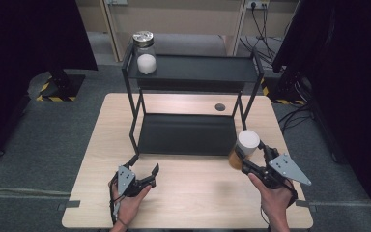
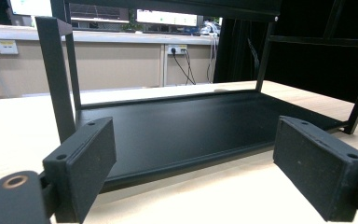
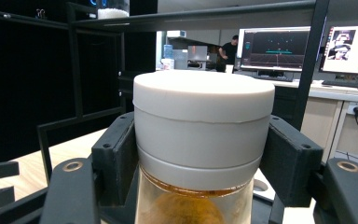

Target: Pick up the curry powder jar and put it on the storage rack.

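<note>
Near right, a jar (image 1: 244, 147) is clamped by the right gripper (image 1: 251, 154); left gripper (image 1: 142, 171) held open near the rack (image 1: 188, 135)

A high view looks forward and down over the wooden table (image 1: 193, 193) from the person's side. Each gripper view sits low and close, looking level along its own jaws. All three share the black two-tier shelf (image 1: 188, 133) (image 2: 191, 126) (image 3: 74, 70).
</note>
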`<state>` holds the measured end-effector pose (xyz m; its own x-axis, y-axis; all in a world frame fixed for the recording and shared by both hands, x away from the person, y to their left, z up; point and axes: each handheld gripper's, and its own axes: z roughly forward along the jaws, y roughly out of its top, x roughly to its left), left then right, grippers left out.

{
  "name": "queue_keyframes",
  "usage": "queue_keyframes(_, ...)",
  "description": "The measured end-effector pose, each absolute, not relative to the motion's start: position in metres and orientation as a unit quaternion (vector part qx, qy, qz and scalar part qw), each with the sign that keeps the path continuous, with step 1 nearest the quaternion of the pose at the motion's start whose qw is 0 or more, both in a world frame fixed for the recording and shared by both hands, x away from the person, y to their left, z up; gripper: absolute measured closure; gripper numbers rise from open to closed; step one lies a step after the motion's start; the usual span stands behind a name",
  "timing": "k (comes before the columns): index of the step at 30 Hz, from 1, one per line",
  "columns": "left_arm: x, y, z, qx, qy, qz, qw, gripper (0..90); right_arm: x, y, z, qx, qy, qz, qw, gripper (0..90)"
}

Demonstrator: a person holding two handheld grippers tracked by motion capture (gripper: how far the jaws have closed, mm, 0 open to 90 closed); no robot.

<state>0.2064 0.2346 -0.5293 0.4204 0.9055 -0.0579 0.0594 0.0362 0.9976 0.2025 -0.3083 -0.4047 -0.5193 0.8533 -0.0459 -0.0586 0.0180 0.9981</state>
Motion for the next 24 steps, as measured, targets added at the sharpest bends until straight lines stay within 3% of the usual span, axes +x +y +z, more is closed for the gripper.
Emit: queue_keyframes(24,0.206,0.234,-0.529,0.597,0.404,0.356,0.595,12.4,0.216,-0.302,-0.381,0.323,0.595,0.628,0.383,34.4)
